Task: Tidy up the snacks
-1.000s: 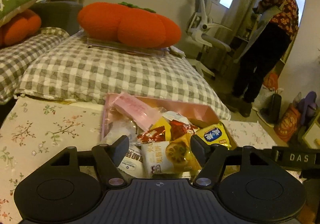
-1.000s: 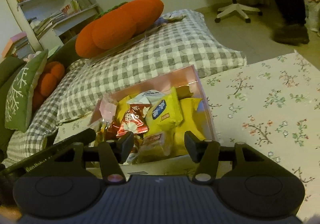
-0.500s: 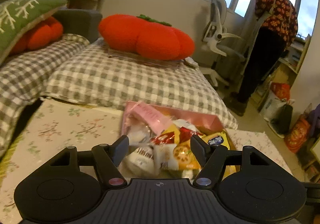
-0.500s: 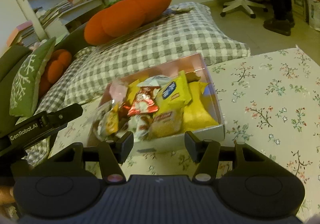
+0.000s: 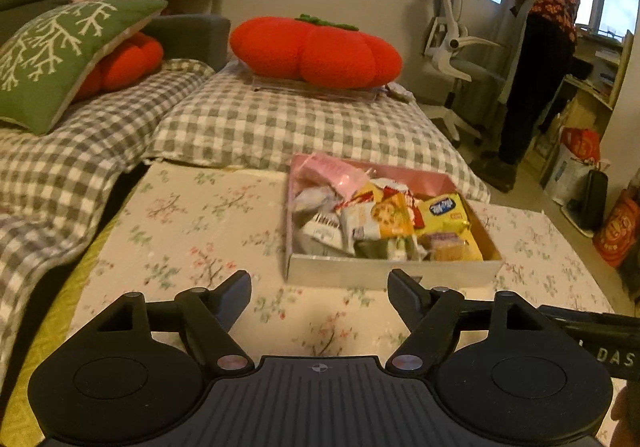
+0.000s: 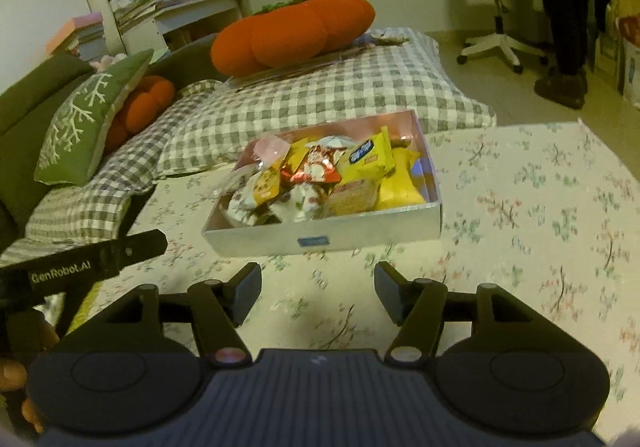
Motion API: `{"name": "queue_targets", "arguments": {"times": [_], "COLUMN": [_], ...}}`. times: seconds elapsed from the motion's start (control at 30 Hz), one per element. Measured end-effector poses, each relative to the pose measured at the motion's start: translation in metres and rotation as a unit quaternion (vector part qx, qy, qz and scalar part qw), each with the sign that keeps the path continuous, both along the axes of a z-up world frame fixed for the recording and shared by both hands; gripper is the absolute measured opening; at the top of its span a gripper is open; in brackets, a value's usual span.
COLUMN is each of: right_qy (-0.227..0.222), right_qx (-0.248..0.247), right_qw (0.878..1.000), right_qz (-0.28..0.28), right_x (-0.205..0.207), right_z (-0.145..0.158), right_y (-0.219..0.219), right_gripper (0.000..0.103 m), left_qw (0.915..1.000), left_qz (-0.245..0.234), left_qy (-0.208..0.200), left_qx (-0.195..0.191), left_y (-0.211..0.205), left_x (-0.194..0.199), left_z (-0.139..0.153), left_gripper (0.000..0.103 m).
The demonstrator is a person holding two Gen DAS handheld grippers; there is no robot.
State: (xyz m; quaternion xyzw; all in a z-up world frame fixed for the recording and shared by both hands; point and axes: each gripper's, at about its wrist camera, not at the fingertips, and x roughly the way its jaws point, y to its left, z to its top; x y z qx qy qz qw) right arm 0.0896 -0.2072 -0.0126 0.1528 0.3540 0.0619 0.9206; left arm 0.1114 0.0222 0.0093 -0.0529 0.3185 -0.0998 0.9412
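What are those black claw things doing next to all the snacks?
A person is tidying snacks with a gripper in each hand. The left gripper and right gripper hover over the flowered cloth, empty, their fingers just opened wider. The snack packets sit piled in the pink box just ahead.

Both grippers back off: the snack box (image 5: 394,271) now sits mid-frame, clear of the left gripper (image 5: 319,289) and right gripper (image 6: 318,289), whose empty jaws have just been opening.
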Motion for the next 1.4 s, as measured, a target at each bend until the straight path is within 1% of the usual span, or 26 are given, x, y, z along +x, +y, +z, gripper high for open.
{"name": "queue_targets", "arguments": {"times": [0.1, 0.13, 0.23, 0.3, 0.4, 0.43, 0.57, 0.63, 0.77, 1.0, 1.17, 1.3, 1.4], "right_qy": [-0.01, -0.012, -0.008, -0.009, -0.013, -0.015, -0.016, -0.013, -0.012, 0.013, 0.02, 0.026, 0.027], "right_qx": [-0.018, -0.024, -0.027, -0.028, -0.028, -0.028, -0.038, -0.042, -0.051, -0.068, -0.076, -0.083, -0.083], "right_qw": [1.0, 1.0, 1.0, 1.0, 0.999, 0.999, 0.999, 0.999, 0.998, 0.996, 0.996, 0.995, 0.995], "right_qz": [0.002, 0.0, -0.003, -0.005, -0.01, -0.009, -0.008, -0.011, -0.026, -0.048, -0.048, -0.045, -0.045], "right_x": [-0.016, -0.021, -0.031, -0.034, -0.037, -0.037, -0.035, -0.036, -0.036, -0.03, -0.029, -0.029, -0.029], "right_z": [0.001, 0.001, -0.001, 0.0, 0.001, 0.002, 0.001, 0.0, -0.001, -0.008, -0.01, -0.011, -0.011], "right_y": [0.006, 0.008, 0.009, 0.009, 0.01, 0.01, 0.012, 0.012, 0.009, 0.004, 0.005, 0.007, 0.006], "right_gripper": [0.062, 0.064, 0.066, 0.069, 0.075, 0.079, 0.088, 0.092, 0.101, 0.102, 0.102, 0.102, 0.102], "left_qw": [1.0, 1.0, 0.9999, 0.9998, 0.9999, 0.9999, 0.9998, 0.9997, 0.9996, 0.9991, 0.9989, 0.9985, 0.998], "left_qz": [0.001, -0.001, -0.006, -0.009, -0.005, -0.002, -0.002, -0.002, 0.0, -0.001, 0.009, 0.014, 0.02], "left_qy": [0.0, -0.002, -0.008, -0.01, -0.005, -0.004, 0.004, 0.003, 0.007, 0.021, 0.024, 0.037, 0.041], "left_qx": [-0.005, -0.005, 0.009, 0.017, 0.015, 0.014, 0.019, 0.023, 0.026, 0.036, 0.04, 0.038, 0.044], "left_y": [0.002, 0.002, 0.0, -0.001, 0.003, 0.004, 0.002, 0.0, -0.002, -0.008, -0.007, -0.006, -0.006], "left_x": [-0.011, -0.016, -0.027, -0.034, -0.038, -0.039, -0.04, -0.04, -0.037, -0.034, -0.034, -0.031, -0.03], "left_z": [0.001, 0.001, 0.002, 0.001, -0.001, -0.002, -0.005, -0.005, -0.008, -0.013, -0.014, -0.017, -0.017], "left_gripper": [0.078, 0.08, 0.083, 0.084, 0.088, 0.089, 0.093, 0.096, 0.099, 0.102, 0.103, 0.103, 0.103]}}
